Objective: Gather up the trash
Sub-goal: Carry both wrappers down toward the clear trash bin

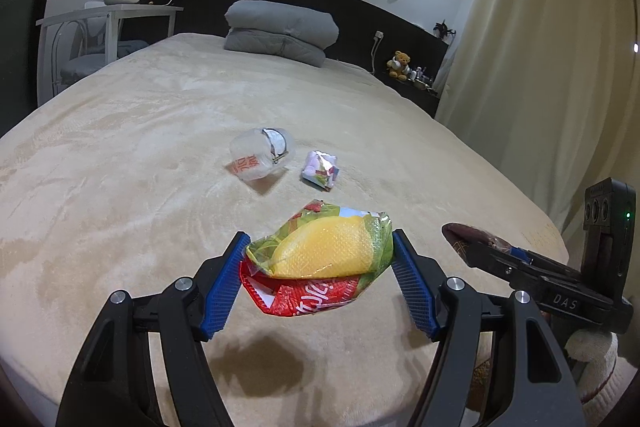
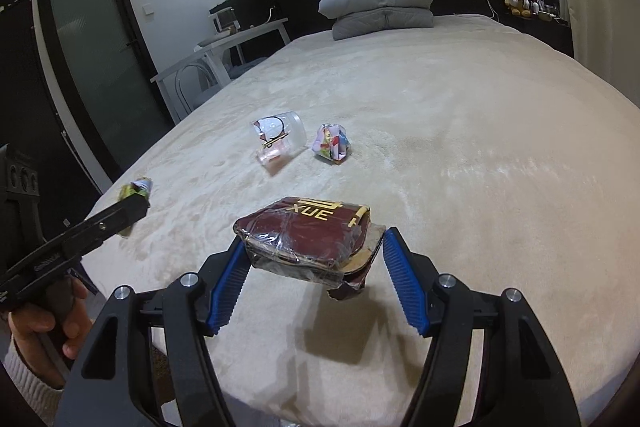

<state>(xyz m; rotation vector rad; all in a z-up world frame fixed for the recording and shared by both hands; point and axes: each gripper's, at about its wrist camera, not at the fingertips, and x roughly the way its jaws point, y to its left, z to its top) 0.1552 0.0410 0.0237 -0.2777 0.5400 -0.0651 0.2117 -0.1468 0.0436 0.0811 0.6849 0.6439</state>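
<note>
The left gripper (image 1: 320, 259) is pinching a crumpled yellow-and-red snack bag (image 1: 320, 267) above the beige bed (image 1: 120, 147). The right gripper (image 2: 314, 253) is clamping a maroon packet (image 2: 308, 239). Beyond both, a clear plastic cup (image 1: 260, 159) and a crumpled wrapper (image 1: 320, 171) are lying on the bed.

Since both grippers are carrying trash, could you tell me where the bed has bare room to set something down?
The bed is bare from the folded grey duvet down to the plastic cup and crumpled wrapper, and along both side edges. The middle, around those two pieces, is crowded.
</note>
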